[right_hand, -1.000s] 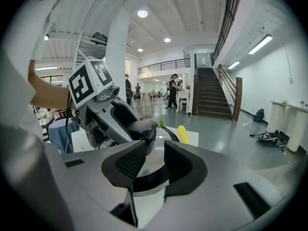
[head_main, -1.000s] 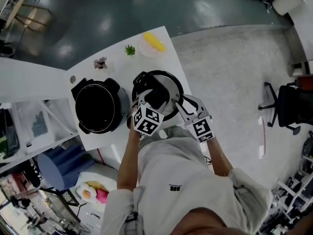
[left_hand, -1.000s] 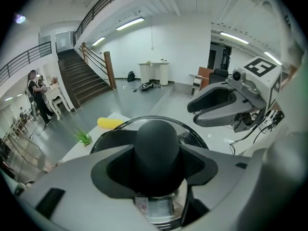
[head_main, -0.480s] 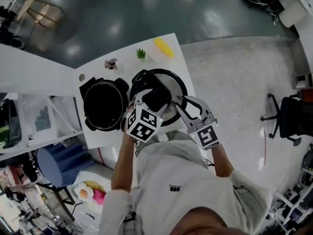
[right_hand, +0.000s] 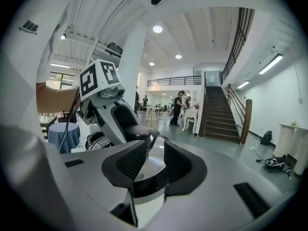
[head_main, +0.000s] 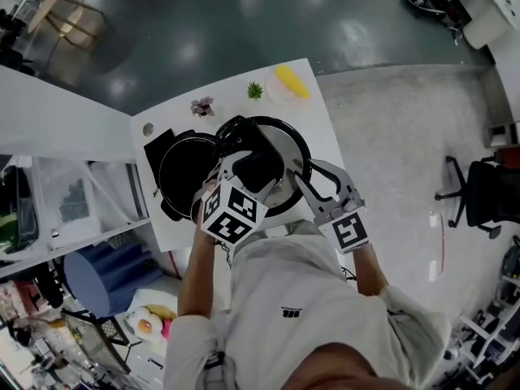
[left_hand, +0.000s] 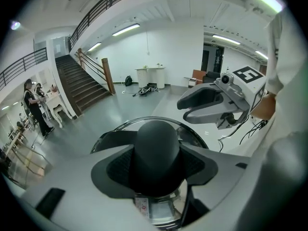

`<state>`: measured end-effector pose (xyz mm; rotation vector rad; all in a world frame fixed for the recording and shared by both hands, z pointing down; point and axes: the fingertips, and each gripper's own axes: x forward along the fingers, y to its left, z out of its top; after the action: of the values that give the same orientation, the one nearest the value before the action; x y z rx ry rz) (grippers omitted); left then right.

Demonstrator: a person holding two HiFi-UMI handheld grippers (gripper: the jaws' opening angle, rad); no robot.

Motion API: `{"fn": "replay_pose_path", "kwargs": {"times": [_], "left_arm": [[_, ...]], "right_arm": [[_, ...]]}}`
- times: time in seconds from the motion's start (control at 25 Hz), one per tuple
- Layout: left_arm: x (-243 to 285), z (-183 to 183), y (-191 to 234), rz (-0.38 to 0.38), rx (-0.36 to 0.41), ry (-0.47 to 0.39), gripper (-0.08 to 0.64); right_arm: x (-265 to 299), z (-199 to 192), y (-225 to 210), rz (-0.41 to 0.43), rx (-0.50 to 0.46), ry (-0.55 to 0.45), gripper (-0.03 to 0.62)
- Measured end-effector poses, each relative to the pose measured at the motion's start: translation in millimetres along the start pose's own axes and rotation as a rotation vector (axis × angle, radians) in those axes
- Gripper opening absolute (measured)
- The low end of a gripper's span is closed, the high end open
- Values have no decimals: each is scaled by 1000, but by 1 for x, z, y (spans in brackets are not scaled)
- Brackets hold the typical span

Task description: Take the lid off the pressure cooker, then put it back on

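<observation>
Now the lid (head_main: pixel 286 146) is in the air, well clear of the table (head_main: pixel 322 128). Over the last second it has come up and drifted left. A second ago it sat to the right of the cooker pot (head_main: pixel 180 177) with a gap between them; now, seen from above, its left edge overlaps the pot's right rim. The pot stands open and black inside, so the lid is already off, and this looks like the start of carrying it back on.

The lid is a polished steel disc with a dark rim. It has a black domed knob (left_hand: pixel 158 148) at its middle and a small printed label just near of that.

The left gripper (left_hand: pixel 158 166) is clamped on the knob, a pad pressing each side of the dome. The right gripper (right_hand: pixel 155 166) pinches the lid's right edge, with the rim running between its pads.

At the far end of the table, well apart from the work, sit a yellow thing on a plate (head_main: pixel 291 81), a little green plant (head_main: pixel 255 90) and a small flower (head_main: pixel 202 106).
</observation>
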<state>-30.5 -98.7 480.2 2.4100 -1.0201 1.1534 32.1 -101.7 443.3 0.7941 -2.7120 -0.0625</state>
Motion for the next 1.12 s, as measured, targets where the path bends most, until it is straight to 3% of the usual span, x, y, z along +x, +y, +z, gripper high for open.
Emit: {"fn": "replay_pose_path", "kwargs": {"times": [0.56,1.12], "left_arm": [[-65,-93,56,-134,121,24,288],[-75,-140,80,-270,246,53,288]], "right_arm": [[75,34,94,-47,1,25,117],[109,38,134,-106,29,74,117]]}}
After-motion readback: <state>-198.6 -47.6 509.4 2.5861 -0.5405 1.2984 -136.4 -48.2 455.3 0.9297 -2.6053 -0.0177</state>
